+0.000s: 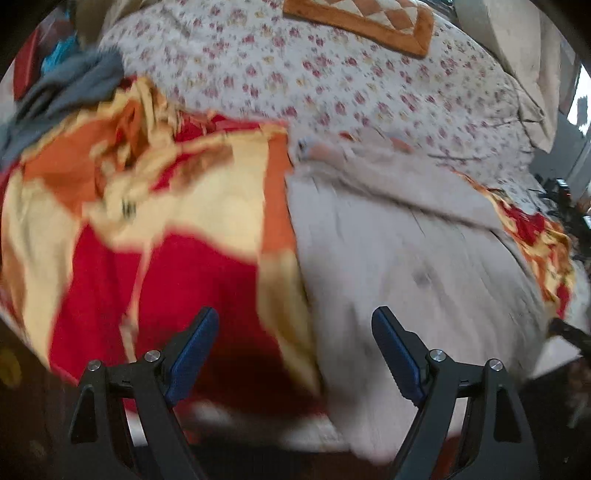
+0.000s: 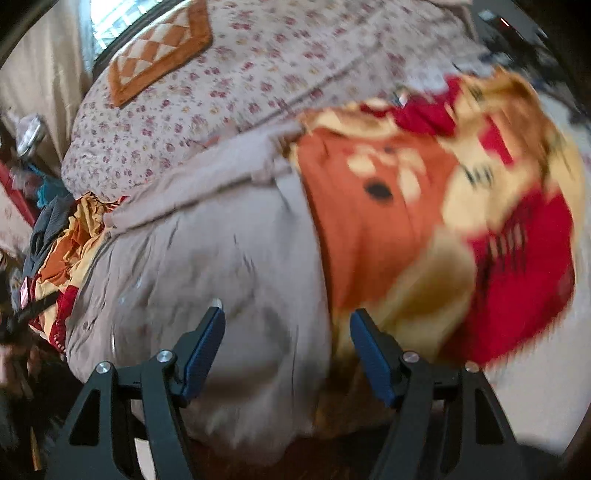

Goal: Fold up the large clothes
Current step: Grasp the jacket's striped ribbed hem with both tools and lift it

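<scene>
Pale grey-beige cloth garment (image 1: 406,251) lies spread at the bed's near edge, over a red, orange and cream patterned blanket (image 1: 166,229). Left gripper (image 1: 295,347) and right gripper (image 2: 286,339) hang above with jaws apart, empty. The right wrist view alone shows a window (image 2: 107,22). Floral bedspread (image 1: 295,74) behind carries an orange-bordered checked mat (image 1: 362,22).

— What can't you make out from here?
— My feeds are smeared. The red-and-orange blanket (image 1: 155,229) has a print I can't read, and the grey garment (image 2: 207,258) covers part of it.
— Anything cut off?
— The orange quilted cushion (image 1: 365,22) runs off the top edge.
</scene>
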### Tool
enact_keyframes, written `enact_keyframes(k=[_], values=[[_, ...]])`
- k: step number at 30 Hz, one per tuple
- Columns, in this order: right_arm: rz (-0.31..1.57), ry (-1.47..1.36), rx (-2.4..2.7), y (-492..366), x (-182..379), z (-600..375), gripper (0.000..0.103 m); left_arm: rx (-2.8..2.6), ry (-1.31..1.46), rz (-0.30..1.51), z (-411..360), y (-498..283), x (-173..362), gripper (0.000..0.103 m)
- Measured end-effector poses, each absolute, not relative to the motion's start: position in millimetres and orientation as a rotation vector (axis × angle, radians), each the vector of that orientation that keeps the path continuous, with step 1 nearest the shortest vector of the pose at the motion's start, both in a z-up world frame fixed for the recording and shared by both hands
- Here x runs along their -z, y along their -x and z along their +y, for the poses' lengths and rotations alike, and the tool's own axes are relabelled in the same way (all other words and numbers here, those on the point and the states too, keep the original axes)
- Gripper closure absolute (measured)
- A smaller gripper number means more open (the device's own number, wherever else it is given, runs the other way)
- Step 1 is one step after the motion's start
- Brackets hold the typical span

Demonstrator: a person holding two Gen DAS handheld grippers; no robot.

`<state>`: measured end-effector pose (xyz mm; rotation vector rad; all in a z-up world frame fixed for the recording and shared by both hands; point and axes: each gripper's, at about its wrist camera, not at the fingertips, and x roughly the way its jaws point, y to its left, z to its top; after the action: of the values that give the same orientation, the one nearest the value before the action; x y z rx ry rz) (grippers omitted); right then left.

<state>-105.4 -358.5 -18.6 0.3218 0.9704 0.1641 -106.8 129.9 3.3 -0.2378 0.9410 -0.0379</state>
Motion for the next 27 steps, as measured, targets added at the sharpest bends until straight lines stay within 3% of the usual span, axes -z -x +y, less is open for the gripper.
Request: enact_keyframes(k=[9,14,16,19,25,27], values=[[1.043,-0.207,-0.2,137.2,39.0,-317.3,0.029,0.125,0.339,1.048,89.9,140.0,54.7,0.031],[1.097,-0.239,-0.181,148.5,53.7,-320.8,0.029,0.184,0.363,1.008,83.6,137.3,48.7,0.052],[1.114,-0.227,-0.172,147.7,60.3,-321.3,0.029,0.216,0.341,1.009,77.1,136.4,49.0,0.071],[1.132,-0.27,-0.175,140.2,69.6,-326.0,0.029,0.237,0.305,1.011,67.8,133.7,49.7,0.087],[1.169,-0.302,-0.295,121.7,84.1,-315.0,0.029,0.224,0.32,1.019,70.0,131.0,53.9,0.086],[1.177,-0.256,-0.296,122.8,84.3,-306.9,0.037,0.224,0.308,1.017,69.3,132.9,52.7,0.086]])
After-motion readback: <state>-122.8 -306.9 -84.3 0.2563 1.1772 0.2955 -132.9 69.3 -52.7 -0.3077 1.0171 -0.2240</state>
